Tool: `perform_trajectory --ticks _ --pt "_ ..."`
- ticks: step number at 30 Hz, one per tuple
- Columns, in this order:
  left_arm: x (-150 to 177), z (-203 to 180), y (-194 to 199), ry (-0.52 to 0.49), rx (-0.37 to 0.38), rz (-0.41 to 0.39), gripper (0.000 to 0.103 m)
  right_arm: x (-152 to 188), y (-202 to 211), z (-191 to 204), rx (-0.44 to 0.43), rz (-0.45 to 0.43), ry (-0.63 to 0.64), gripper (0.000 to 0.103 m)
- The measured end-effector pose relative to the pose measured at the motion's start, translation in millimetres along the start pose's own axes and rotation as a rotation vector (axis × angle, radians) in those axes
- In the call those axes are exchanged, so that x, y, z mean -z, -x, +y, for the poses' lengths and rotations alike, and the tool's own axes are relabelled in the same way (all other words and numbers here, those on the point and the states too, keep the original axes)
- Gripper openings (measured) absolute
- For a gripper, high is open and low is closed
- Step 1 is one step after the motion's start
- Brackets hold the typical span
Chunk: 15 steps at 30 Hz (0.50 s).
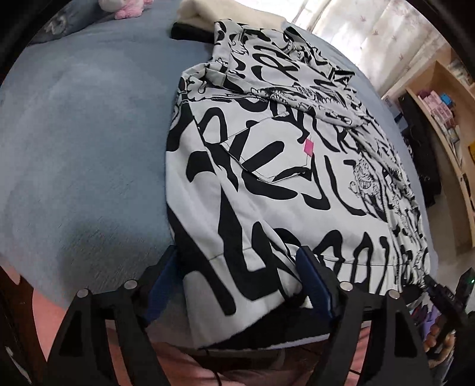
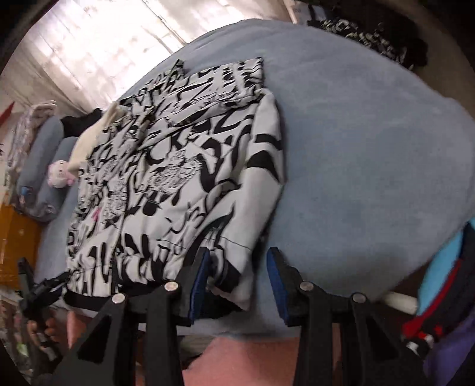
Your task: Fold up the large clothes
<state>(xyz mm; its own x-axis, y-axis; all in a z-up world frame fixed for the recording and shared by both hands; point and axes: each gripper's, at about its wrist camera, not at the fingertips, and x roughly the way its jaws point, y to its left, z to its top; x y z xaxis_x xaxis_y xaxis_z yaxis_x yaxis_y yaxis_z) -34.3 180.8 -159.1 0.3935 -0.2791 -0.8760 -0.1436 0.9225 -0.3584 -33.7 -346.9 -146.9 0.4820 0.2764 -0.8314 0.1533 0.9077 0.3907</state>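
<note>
Your garment [image 1: 267, 184], a white jacket with heavy black graffiti print, lies flat on the blue bed [image 1: 89, 148], partly folded, one sleeve laid back across its upper part. A small pink tag [image 1: 308, 147] shows near a chest pocket.

Left gripper [image 1: 237, 285]: jaws spread wide, straddling the near hem corner of the garment. Cloth sits between the blue pads [image 1: 311, 285], but they do not press on it.

Right gripper [image 2: 237, 279]: jaws spread about halfway. The near right hem corner lies between them, against the left pad; whether that pad actually touches the cloth, you cannot tell. The right pad stands over bare bed.

From the right wrist view, your left hand [image 2: 38, 329] with its gripper shows at the garment's opposite hem corner.

Beyond the garment: a cream cloth [image 1: 207, 14], a pink plush toy [image 2: 61, 175], and grey-blue pillows [image 2: 44, 178] near the bed's far end. Curtains [image 2: 89, 44] are lit behind. Shelving [image 1: 445, 118] stands at the side.
</note>
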Motion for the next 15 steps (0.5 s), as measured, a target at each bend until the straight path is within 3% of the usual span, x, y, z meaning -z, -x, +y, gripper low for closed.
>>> perform_trajectory --ticks 6,7,8,9,10,11,15 --pt "-5.6 -16.3 -19.2 -0.073 -0.072 -0.001 0.086 -11.3 -23.2 10.1 -0.019 0.011 0.023 0.042" --pt "-7.0 -19.4 -20.2 -0.084 -0.09 -0.014 0.076 -12.9 -26.1 12.2 -0.022 0.008 0.035 0.042" --pt "-8.5 -24.0 -20.8 -0.097 -0.111 -0.03 0.049 -14.8 -27.8 13.2 -0.026 0.008 0.043 0.042" --pt "-9.8 -27.1 -20.9 -0.106 -0.113 -0.031 0.038 -15.8 -29.0 15.9 -0.017 0.004 0.058 0.036" --pt "-11.1 -31.2 -19.8 -0.109 -0.113 -0.034 0.025 -16.6 -29.1 19.1 -0.001 0.001 0.076 0.022" --pt "-12.1 -36.4 -15.8 -0.11 -0.135 -0.06 0.015 -17.0 -28.0 19.7 0.02 -0.002 0.091 0.019" --pt "-11.9 -45.3 7.4 -0.119 -0.146 -0.13 0.009 -14.5 -10.4 29.9 0.042 -0.047 0.135 0.013"
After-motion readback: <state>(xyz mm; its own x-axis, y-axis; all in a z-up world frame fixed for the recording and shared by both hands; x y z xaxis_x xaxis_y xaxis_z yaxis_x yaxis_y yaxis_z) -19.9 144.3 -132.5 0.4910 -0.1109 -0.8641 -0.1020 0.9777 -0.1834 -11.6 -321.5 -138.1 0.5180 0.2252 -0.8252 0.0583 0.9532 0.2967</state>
